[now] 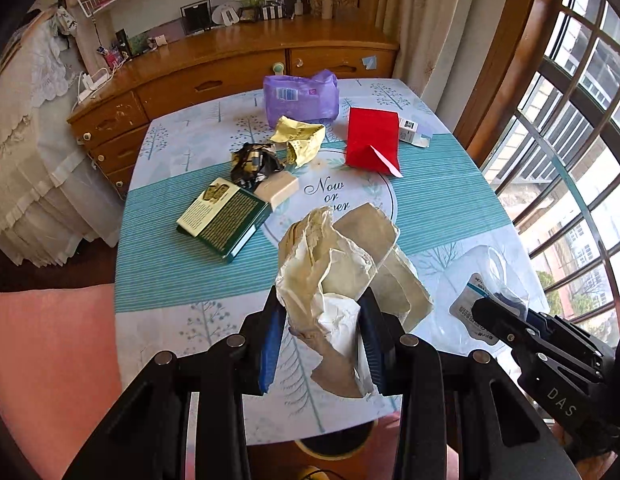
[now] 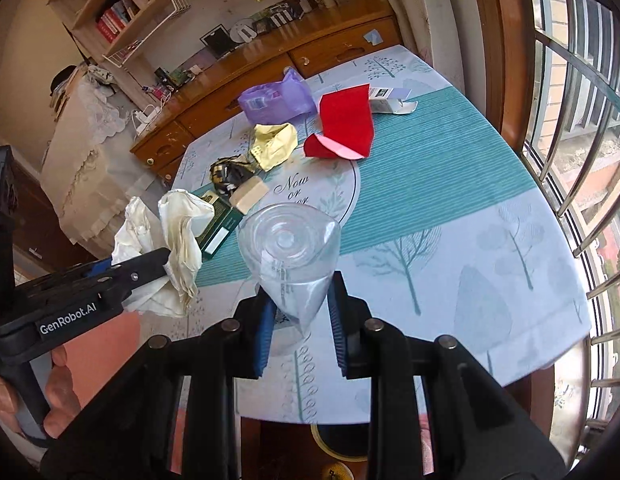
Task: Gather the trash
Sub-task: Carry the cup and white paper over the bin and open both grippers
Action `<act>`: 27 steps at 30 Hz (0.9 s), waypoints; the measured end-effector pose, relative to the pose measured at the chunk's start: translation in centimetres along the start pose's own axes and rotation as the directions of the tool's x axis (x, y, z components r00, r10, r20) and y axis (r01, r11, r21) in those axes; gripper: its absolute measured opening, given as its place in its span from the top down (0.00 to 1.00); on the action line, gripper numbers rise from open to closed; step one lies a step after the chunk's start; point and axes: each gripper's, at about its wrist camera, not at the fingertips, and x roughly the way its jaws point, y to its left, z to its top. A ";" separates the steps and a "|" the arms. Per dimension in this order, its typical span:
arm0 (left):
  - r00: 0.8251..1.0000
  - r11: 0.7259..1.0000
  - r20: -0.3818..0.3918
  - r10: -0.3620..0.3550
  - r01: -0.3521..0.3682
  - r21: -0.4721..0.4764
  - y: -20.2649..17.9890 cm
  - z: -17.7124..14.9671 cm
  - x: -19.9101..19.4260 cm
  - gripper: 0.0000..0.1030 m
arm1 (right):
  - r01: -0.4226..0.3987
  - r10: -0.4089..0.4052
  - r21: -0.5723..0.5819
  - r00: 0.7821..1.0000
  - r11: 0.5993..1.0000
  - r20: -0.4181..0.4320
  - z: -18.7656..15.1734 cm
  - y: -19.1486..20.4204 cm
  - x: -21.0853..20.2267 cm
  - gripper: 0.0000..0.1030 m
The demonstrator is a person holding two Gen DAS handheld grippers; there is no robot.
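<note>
My left gripper (image 1: 320, 332) is shut on a crumpled cream paper bag (image 1: 334, 264) and holds it above the near table edge; the bag also shows in the right wrist view (image 2: 177, 236). My right gripper (image 2: 299, 304) is shut on a squashed clear plastic cup (image 2: 289, 248), seen at the right of the left wrist view (image 1: 490, 288). More trash lies on the table (image 1: 181, 264): a green box (image 1: 223, 218), a beige box (image 1: 279, 190), a black-and-gold wrapper (image 1: 251, 160), a yellow wrapper (image 1: 299, 138), a red paper bag (image 1: 372, 138), a purple plastic pack (image 1: 299, 94) and a small white carton (image 1: 412, 132).
A round bin rim (image 2: 342, 446) shows below the table's near edge. A wooden dresser (image 1: 229, 68) stands behind the table. A window with bars (image 2: 582, 160) is on the right, a lace-covered bed (image 1: 25, 152) on the left.
</note>
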 end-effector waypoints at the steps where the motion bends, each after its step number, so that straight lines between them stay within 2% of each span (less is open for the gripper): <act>1: 1.000 1.000 0.013 -0.002 0.002 0.000 0.7 -1.5 -1.1 0.65 | 0.004 -0.004 0.000 1.000 1.000 0.004 -1.5 0.9 -0.8 0.79; 4: 0.999 1.000 0.036 -0.009 0.009 -0.001 2.9 -6.0 -3.5 0.65 | 0.022 -0.022 -0.019 1.000 1.000 0.016 -5.7 3.3 -2.8 0.79; 8: 0.999 1.000 0.021 -0.029 0.029 -0.004 5.2 -12.3 -5.3 0.65 | 0.045 -0.043 -0.040 0.999 0.998 0.028 -11.5 5.9 -5.4 0.79; 15: 0.997 0.998 -0.047 -0.064 0.064 0.006 6.4 -20.7 -6.1 0.65 | 0.091 -0.094 -0.056 0.994 0.994 -0.051 -20.6 8.5 -7.5 0.79; 22: 0.982 0.995 -0.162 -0.097 0.094 -0.028 5.2 -26.3 -3.1 0.65 | 0.151 -0.163 -0.078 0.972 0.985 -0.172 -25.4 7.6 -7.0 0.80; 27: 0.963 0.996 -0.256 -0.088 0.080 -0.042 4.3 -30.3 2.1 0.65 | 0.196 -0.201 -0.046 0.944 0.980 -0.262 -28.1 4.5 -2.9 0.80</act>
